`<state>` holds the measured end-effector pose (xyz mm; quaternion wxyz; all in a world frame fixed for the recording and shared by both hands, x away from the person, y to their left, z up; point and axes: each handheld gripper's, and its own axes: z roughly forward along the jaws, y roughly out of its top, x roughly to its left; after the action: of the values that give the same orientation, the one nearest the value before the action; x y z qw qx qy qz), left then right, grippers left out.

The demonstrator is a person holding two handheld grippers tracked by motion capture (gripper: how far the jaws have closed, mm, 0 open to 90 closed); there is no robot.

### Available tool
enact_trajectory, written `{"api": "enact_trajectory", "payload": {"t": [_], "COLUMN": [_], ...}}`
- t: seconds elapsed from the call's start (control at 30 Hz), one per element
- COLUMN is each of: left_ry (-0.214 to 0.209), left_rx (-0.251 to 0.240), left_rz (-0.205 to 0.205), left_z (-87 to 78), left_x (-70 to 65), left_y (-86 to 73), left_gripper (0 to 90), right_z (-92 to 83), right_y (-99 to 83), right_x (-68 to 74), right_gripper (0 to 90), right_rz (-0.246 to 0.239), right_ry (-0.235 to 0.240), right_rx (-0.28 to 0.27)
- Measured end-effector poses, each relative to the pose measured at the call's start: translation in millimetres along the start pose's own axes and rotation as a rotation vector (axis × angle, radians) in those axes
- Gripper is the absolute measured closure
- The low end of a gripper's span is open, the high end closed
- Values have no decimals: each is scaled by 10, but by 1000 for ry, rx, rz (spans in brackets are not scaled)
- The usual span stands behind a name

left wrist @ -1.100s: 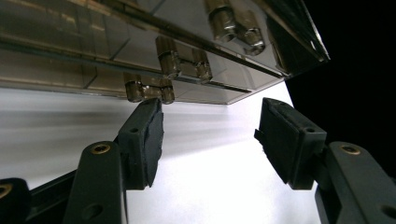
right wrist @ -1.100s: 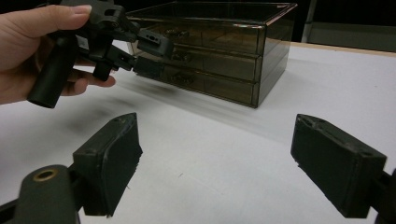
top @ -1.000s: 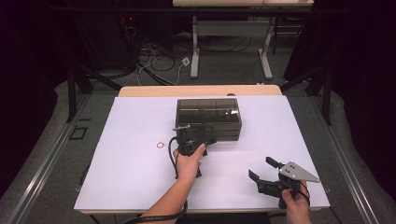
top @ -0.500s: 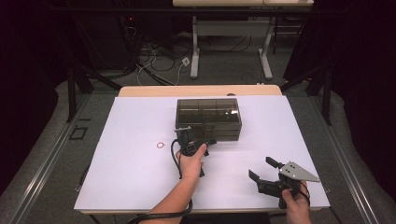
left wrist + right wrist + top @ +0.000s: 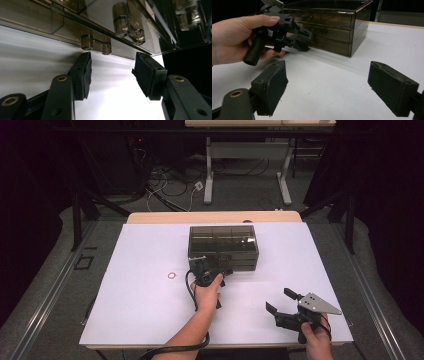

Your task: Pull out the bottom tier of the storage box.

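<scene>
Seemingly for its lowest drawer, the left gripper [image 5: 216, 271] meets the smoky drawer box [image 5: 223, 240] at centre frame. Closer up, its narrowing jaws flank the handle [image 5: 96, 44], not yet pinching. Lower right, the right gripper [image 5: 332, 92] waits, spread wide.

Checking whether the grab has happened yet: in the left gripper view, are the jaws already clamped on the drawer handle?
No: the left gripper has bare space between its jaws, just below the drawer handle.

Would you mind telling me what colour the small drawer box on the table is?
The drawer box is a smoky, see-through brown-grey; the right gripper view shows it best.
</scene>
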<state>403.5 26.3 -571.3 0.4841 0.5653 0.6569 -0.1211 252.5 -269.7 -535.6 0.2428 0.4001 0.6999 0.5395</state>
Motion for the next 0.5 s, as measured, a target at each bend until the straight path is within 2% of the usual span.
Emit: {"api": "enact_trajectory", "payload": {"t": [0.5], "left_ry": [-13], "left_rx": [-4], "left_rz": [-19], "left_z": [62], "left_x": [7], "left_y": [17], "left_gripper": [533], "right_z": [10], "right_y": [-5], "right_x": [-13], "right_gripper": [150], "right_rz": [6], "right_ry": [1], "right_rx": [2]}}
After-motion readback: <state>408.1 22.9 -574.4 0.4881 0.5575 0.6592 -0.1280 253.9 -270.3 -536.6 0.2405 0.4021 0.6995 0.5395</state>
